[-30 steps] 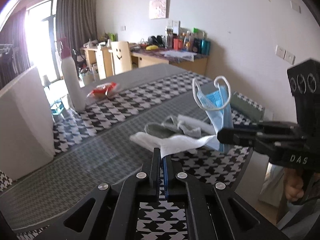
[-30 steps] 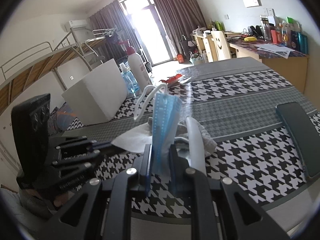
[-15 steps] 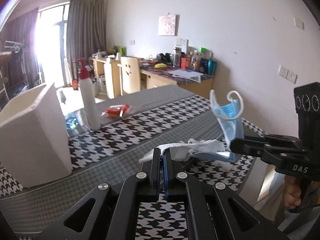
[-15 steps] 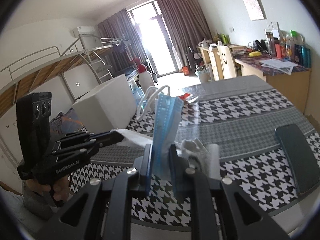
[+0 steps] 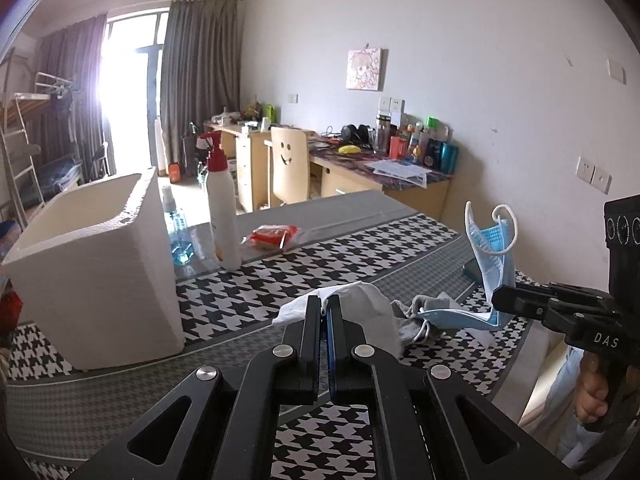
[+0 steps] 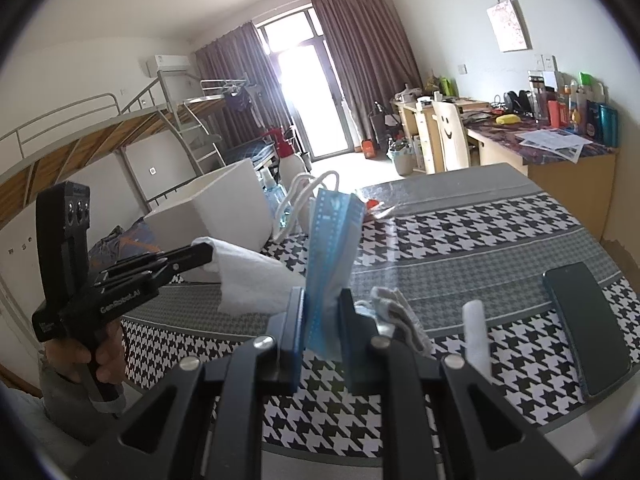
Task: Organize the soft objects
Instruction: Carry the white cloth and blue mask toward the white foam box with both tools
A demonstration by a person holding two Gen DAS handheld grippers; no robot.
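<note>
Mask (image 6: 332,248) upright, loops up | right gripper (image 6: 320,304) pinches it | left gripper (image 5: 324,304) pinches tissue (image 5: 360,304)

mask (image 6: 332,240): light blue, white loops
tissue (image 6: 248,276): white
counter (image 5: 360,248): black-and-white houndstooth, grey bands
box (image 5: 96,264): white
phone (image 6: 580,320): dark

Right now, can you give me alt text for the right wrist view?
The right gripper is shut on a blue pleated face mask standing upright above a houndstooth-patterned table. At left, the left gripper pinches a white tissue near a white foam box; a dark phone lies at right.
</note>
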